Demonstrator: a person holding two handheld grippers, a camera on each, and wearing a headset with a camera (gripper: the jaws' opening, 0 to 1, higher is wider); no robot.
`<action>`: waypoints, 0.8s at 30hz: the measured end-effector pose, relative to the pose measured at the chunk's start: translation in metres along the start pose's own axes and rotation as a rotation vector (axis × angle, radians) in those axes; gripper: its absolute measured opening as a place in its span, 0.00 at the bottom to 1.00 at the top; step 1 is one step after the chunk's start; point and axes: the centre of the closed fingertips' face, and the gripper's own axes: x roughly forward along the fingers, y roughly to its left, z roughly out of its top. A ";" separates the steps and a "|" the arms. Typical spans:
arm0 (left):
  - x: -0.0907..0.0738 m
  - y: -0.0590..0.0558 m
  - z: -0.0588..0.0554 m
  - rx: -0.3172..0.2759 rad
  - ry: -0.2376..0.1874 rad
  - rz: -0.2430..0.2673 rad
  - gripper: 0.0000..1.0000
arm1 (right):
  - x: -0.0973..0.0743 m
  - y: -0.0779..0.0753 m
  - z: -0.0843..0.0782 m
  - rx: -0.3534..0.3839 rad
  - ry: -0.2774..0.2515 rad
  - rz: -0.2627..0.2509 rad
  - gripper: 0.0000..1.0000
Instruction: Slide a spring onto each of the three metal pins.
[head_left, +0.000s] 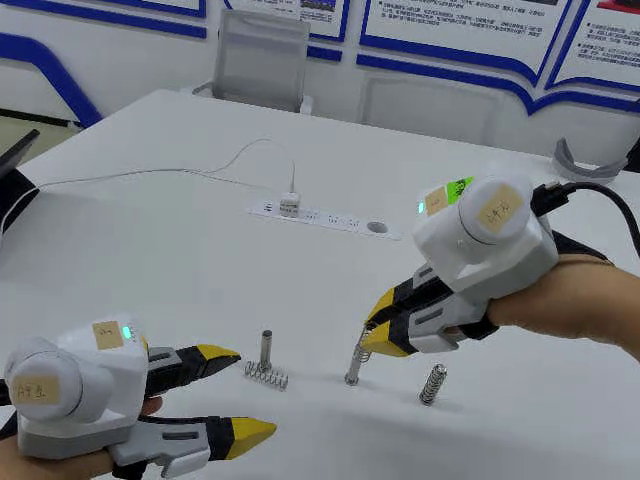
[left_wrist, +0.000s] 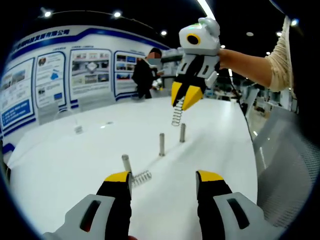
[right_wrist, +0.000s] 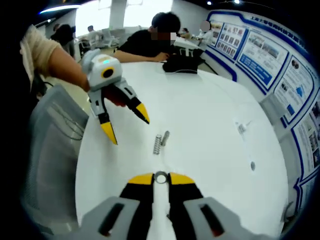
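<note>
Fingers (head_left: 390, 343) of the white-and-black, yellow-tipped right gripper (head_left: 372, 328) were seen pressed together, clamped on a small coiled metal spring (head_left: 358, 352). This held spring was kept tilted, with its lower end at the top of the middle pin (head_left: 352, 376), a short upright grey metal rod. Whether the coil was already over the pin tip could not be told. In the right gripper view the held spring was seen end-on as a ring between the closed yellow tips.

The matching left gripper (head_left: 235, 392) was held low, near the left pin (head_left: 266, 348), with its fingers (left_wrist: 118, 179) wide apart and nothing gripped or touched. A loose spring (head_left: 266, 376) was lying flat on the white table (head_left: 150, 250), touching the base of the left pin. The right pin (head_left: 432, 383) was already sleeved by a fitted spring along most of its length. All three pins were lined up in a row between the grippers. A white power strip (head_left: 320, 216) was noted further back, well apart from the pins.
</note>
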 end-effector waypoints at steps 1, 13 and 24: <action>0.000 0.001 0.000 -0.001 -0.001 0.002 0.53 | 0.000 -0.004 -0.001 0.007 0.002 -0.008 0.12; -0.004 0.004 -0.003 -0.017 0.001 0.017 0.57 | 0.020 -0.023 -0.010 0.060 0.026 -0.027 0.12; -0.006 0.007 -0.004 -0.031 0.001 0.027 0.58 | 0.029 -0.025 -0.016 0.085 0.044 -0.011 0.12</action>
